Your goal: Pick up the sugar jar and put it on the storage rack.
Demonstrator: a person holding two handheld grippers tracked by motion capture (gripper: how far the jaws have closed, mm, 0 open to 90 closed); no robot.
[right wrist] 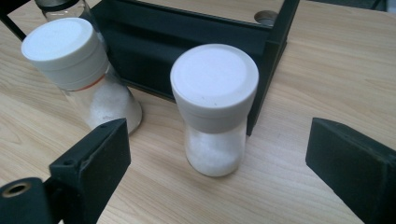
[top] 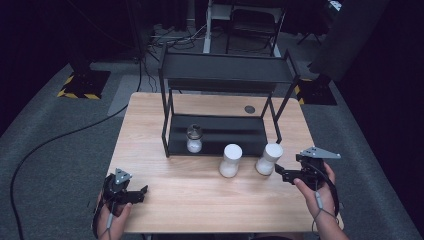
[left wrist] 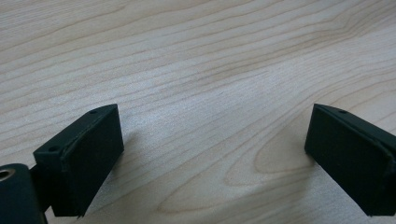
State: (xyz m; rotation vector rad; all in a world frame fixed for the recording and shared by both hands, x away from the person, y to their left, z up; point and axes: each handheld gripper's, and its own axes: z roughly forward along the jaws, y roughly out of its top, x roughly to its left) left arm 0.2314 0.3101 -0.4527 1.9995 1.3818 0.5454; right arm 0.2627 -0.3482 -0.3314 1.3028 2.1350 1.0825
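Right tongs [top: 276, 173] held above light wooden desk [top: 200, 200], jaws wide apart, nothing between pads; aimed at nearer white-capped clear shaker of white grains [right wrist: 214, 107], standing upright on desk just in front of black metal two-tier rack [top: 220, 135]. Second white-capped shaker [right wrist: 77, 70] stands beside it. Small glass jar with dark lid [top: 194, 138] sits on rack's lower shelf. Left tongs [left wrist: 212, 158] spread open, empty, low over bare desk.

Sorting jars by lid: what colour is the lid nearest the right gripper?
White lid, clearest in the right gripper view.
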